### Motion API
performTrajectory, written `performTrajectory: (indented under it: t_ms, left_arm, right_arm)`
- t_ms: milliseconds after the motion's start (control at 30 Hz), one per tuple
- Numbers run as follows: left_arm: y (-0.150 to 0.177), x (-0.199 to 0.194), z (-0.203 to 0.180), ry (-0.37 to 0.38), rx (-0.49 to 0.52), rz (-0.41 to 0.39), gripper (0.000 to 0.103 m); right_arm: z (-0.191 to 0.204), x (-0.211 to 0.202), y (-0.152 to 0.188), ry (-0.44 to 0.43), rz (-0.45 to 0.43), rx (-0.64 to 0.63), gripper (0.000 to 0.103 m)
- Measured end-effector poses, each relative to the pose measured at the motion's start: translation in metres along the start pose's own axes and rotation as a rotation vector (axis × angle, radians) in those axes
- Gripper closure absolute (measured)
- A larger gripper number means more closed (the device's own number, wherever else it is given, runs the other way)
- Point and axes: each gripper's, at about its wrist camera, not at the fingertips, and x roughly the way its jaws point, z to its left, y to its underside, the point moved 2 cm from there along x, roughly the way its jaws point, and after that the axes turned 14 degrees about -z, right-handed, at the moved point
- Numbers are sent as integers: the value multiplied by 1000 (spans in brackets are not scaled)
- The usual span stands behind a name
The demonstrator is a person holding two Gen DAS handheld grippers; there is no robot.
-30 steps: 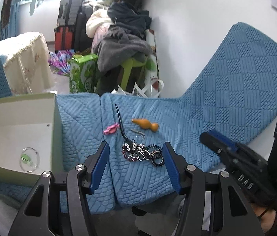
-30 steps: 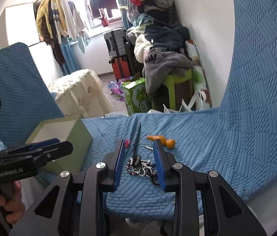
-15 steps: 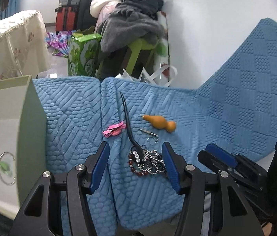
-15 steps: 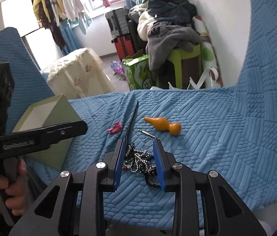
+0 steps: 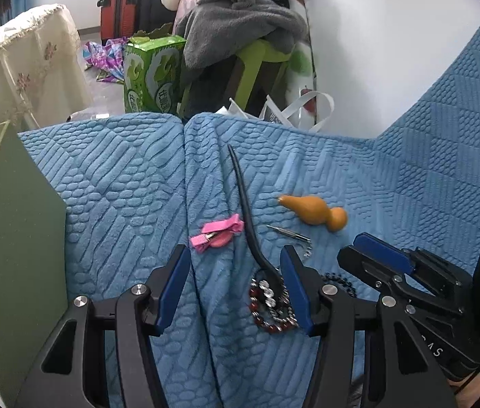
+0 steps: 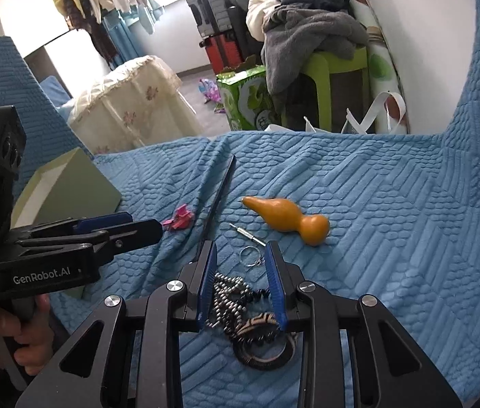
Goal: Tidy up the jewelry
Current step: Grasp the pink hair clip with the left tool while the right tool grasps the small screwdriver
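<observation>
Over blue blanket [image 5: 410,170]: both claws released, right claw [image 6: 241,282] straddling bead pile [image 6: 229,292]

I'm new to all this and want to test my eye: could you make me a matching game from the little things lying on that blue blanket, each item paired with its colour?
Items:
1. gourd charm
2. hair clip
3. long hair stick
4. key ring

Colours:
A. silver metal
B. pink
C. orange-tan
D. black

Pairs: 1-C, 2-B, 3-D, 4-A
</observation>
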Motion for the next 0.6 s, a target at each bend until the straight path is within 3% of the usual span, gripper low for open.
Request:
performTrajectory:
  t_ms: [233,600]
  left_arm:
    - [-1,23,10,-29,15,19,49]
    - [-4,46,9,-37,104,35,57]
  right_arm:
    - [-4,31,1,-18,54,-15,79]
    - [4,63,5,-33,108,-93,83]
